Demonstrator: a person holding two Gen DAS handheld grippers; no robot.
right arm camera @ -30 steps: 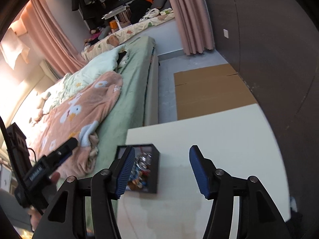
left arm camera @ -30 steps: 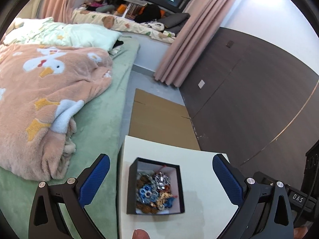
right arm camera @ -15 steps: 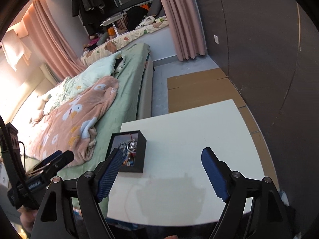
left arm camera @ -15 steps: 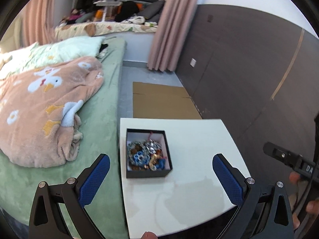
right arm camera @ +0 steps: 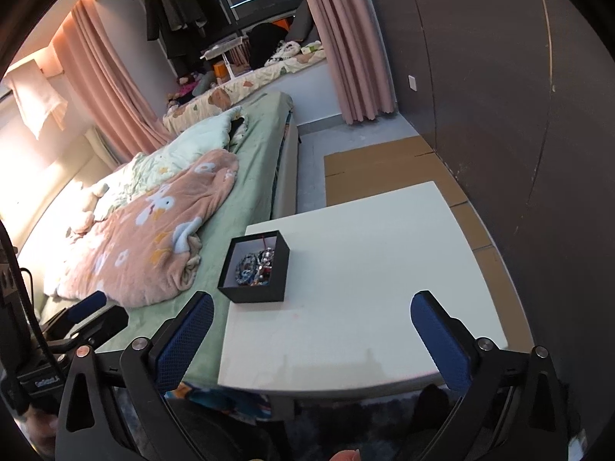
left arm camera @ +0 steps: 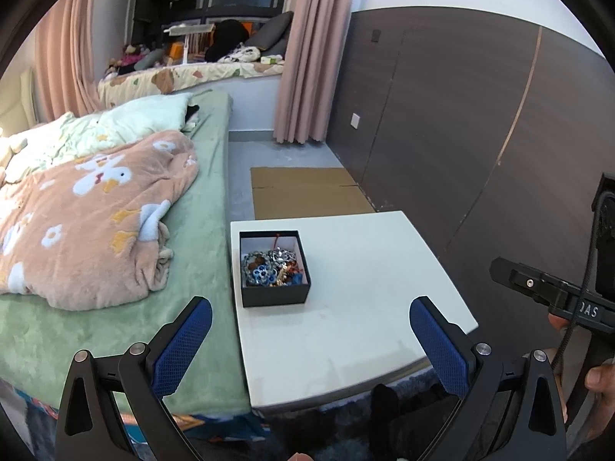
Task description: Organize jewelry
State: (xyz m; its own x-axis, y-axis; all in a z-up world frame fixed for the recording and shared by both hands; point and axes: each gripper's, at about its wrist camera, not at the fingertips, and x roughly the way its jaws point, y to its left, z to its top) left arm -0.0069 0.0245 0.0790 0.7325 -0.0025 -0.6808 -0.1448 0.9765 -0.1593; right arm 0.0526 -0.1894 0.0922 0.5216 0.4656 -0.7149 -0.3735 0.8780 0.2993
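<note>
Right now both your tools are held back off the near edge of the white worktop (left arm camera: 346,330), w/ nothing in either: left tool (left arm camera: 307,345) spread wide, right tool (right arm camera: 313,340) spread about as wide. Jewelry (left arm camera: 271,269) sits heaped in the small black box (left arm camera: 275,294), lid-less, near the worktop's left side by the bed (left arm camera: 192,307); rest of the worktop looks bare. Pieces are tangled: blue flower bits, silver, a red cord, can't split them further from here. That pile fits two stages: all gathered into the box, or waiting to be sorted out of it. Wide fingers prob suit a stand-off pose, clear view of the box, no contact w/ anything
</note>
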